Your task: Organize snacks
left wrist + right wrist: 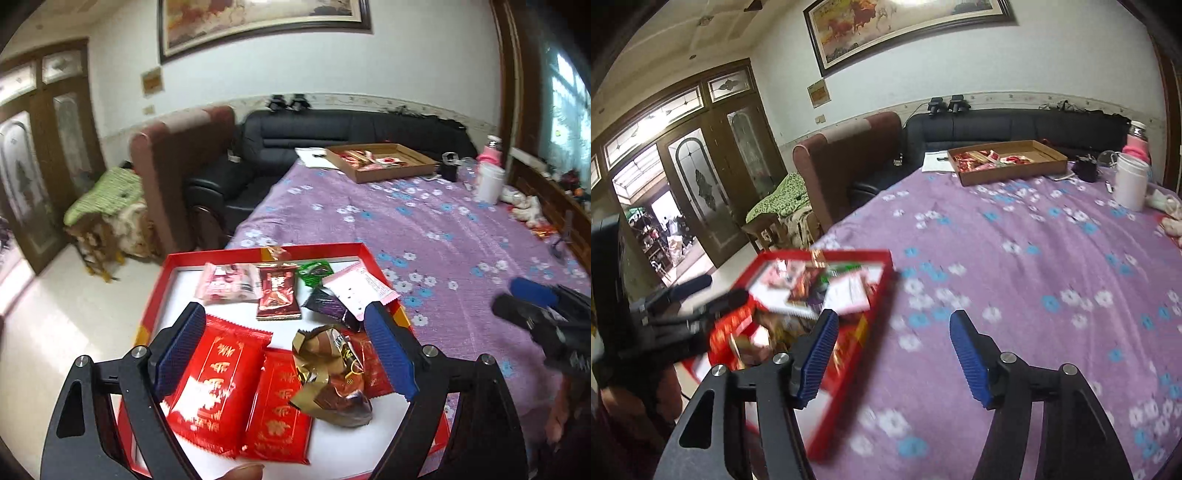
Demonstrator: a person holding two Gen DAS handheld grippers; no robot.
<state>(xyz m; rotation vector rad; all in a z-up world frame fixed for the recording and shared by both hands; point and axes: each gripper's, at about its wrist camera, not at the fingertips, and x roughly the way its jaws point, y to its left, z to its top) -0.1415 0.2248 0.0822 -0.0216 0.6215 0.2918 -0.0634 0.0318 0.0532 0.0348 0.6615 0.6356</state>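
Blue-padded fingers of the left claw (284, 347) stand spread wide over the near end of a red tray (236, 254), with nothing pinched between them. Beneath and between the pads lie two bright red packets with gold lettering (218, 384), side by side, and one crumpled gold-and-brown wrapper (328, 373) that partly covers a third red packet. Farther back in the tray sit one pink packet (227, 287), one dark red packet (277, 297), one green packet (314, 271), one dark purple packet (328, 304) and one pale pink packet (360, 291) lying over the tray's right rim. The tray rests at the near edge of a counter under a purple flowered cloth (424, 221). The right claw (894, 352) is also spread and empty, over bare cloth just right of the tray, its view blurred. At the far end of the counter stand one brown cardboard tray (384, 173) holding more red and pink snacks, and one white cup (489, 182).
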